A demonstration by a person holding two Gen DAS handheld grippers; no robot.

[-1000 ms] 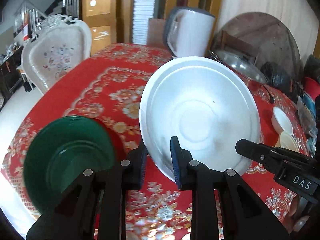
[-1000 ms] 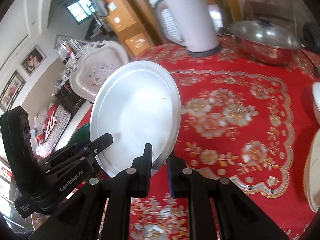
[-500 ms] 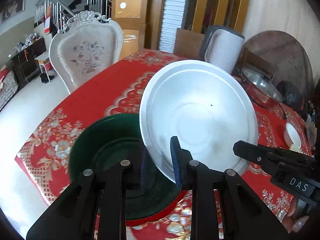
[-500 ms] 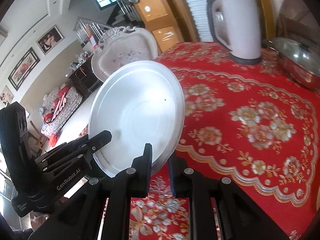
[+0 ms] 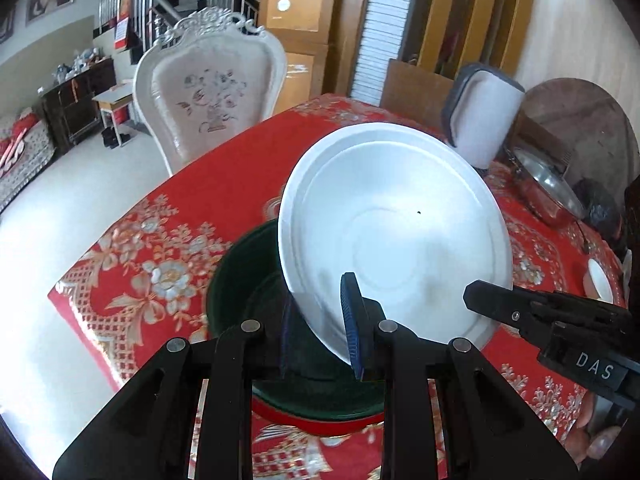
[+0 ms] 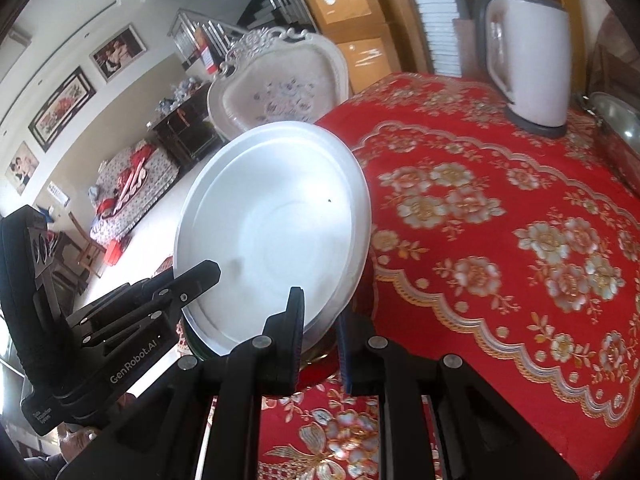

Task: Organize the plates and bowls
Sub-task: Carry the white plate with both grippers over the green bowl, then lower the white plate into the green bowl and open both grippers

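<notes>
You are holding the white plate [image 5: 394,236] tilted in the air over the green bowl [image 5: 256,304] near the desk [image 6: 500,216] edge — both tongs are clamping its near rim, left tongs [image 5: 320,328] and right tongs [image 6: 320,338] on opposite sides. The plate is not yet set down, and small white dishes [image 5: 600,282] are waiting far right — both tongs are angling downward.

Red floral tablecloth [image 6: 500,240] covers the table, bearing kettle [image 6: 528,64] and green bowl [image 5: 248,280].
</notes>
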